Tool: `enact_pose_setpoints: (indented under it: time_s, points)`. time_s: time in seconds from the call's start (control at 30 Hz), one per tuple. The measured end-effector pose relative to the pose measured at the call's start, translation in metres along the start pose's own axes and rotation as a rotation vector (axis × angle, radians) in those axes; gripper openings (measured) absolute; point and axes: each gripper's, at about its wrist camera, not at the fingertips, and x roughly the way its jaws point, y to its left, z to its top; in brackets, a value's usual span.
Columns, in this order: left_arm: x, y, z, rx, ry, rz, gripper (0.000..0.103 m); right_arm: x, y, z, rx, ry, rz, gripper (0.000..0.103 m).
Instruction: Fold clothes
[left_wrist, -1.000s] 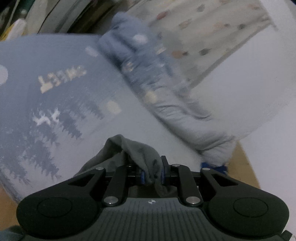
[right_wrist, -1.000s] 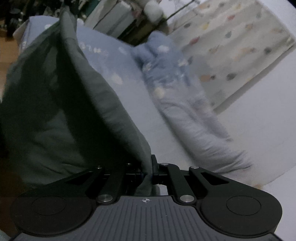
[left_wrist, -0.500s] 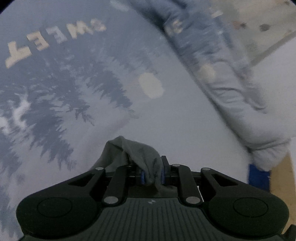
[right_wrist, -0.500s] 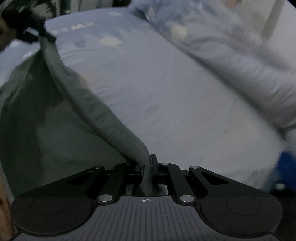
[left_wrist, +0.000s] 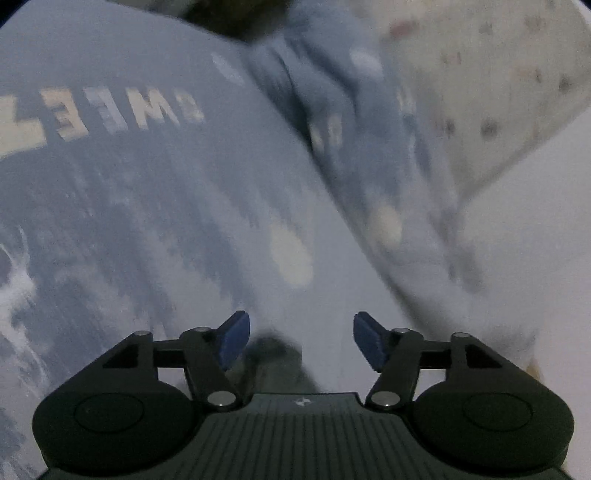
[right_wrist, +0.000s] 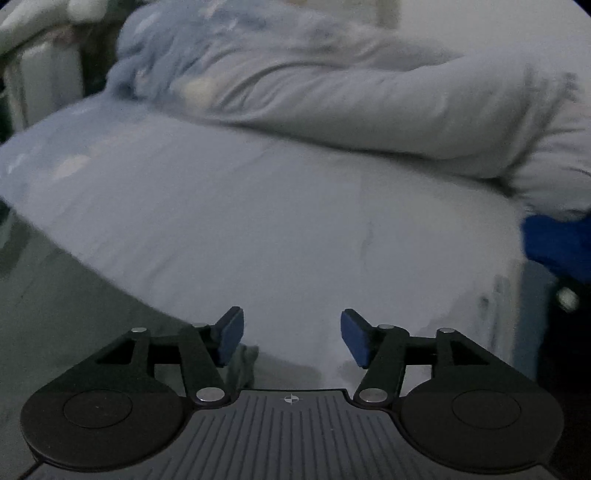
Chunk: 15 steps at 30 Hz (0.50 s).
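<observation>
Grey garment (right_wrist: 74, 295) lies on the bedsheet (right_wrist: 277, 229); left gripper (left_wrist: 301, 341) and right gripper (right_wrist: 291, 338) jaws opening, pads clear of the cloth.

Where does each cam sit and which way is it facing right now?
Left wrist: on the left gripper, jaws opening, angled down at the printed bedsheet; a bit of grey garment lies between the pads, unpinched.
Right wrist: on the right gripper, jaws opening, looking down across the bed; the garment spreads at lower left.
Shared: sheet, rolled duvet, grey garment. No hand or sleeve shows.
</observation>
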Motion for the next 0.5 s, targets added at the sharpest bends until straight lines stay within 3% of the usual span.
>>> enact_pose_setpoints:
  time_s: [0.07, 0.23, 0.27, 0.33, 0.5]
  points:
    - [-0.012, -0.002, 0.006, 0.038, -0.013, 0.042, 0.071, -0.024, 0.008, -0.012, 0.008, -0.055, -0.038, 0.084]
    - [-0.050, -0.006, 0.003, 0.178, 0.021, 0.072, 0.072, -0.079, 0.046, -0.043, -0.015, -0.173, -0.025, 0.087]
    - [-0.060, -0.006, 0.003, 0.195, 0.018, 0.067, 0.072, -0.092, 0.059, -0.049, -0.027, -0.193, -0.014, 0.088]
    - [-0.075, -0.006, 0.005, 0.212, 0.006, 0.061, 0.083, -0.115, 0.091, -0.059, -0.047, -0.230, 0.018, 0.090]
    - [-0.120, -0.002, 0.003, 0.275, 0.010, 0.034, 0.086, -0.154, 0.192, -0.082, -0.111, -0.296, 0.113, 0.094]
